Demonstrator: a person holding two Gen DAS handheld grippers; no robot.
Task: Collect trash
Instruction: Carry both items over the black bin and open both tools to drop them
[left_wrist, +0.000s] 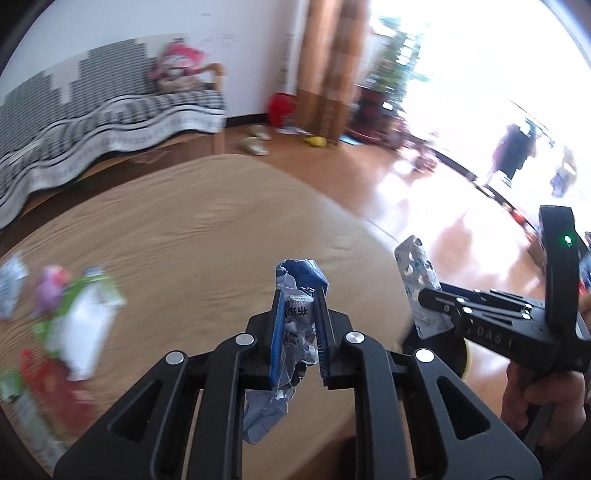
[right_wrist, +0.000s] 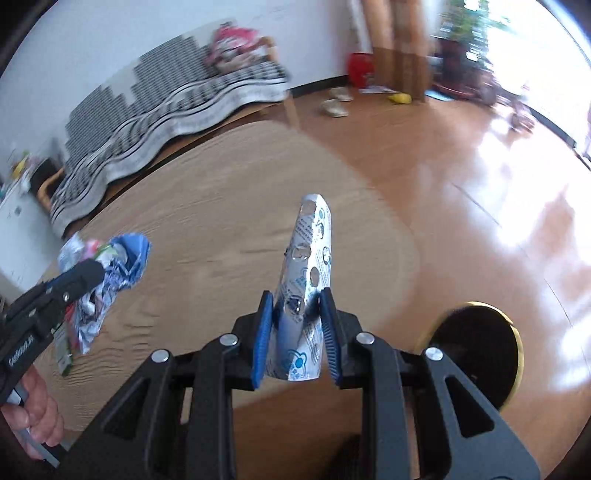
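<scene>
My left gripper (left_wrist: 300, 295) is shut on a crumpled blue-and-white wrapper (left_wrist: 301, 273) and holds it above the tan wood-grain table (left_wrist: 207, 221). In the right wrist view the same wrapper (right_wrist: 125, 258) hangs from that gripper (right_wrist: 94, 271) at the left. My right gripper (right_wrist: 295, 295) is shut on a flattened silver pack with blue print (right_wrist: 312, 254), which sticks up between the blue pads. The left wrist view shows that pack (left_wrist: 415, 273) near the table's right edge. Blurred loose wrappers, green-white (left_wrist: 88, 317) and red (left_wrist: 48, 376), lie on the table at the left.
A round black bin with a gold rim (right_wrist: 516, 332) stands on the floor just off the table's right edge, below my right gripper. A striped sofa (left_wrist: 110, 122) runs behind the table. Slippers (left_wrist: 255, 144) lie on the glossy floor (right_wrist: 498, 184) towards a bright window.
</scene>
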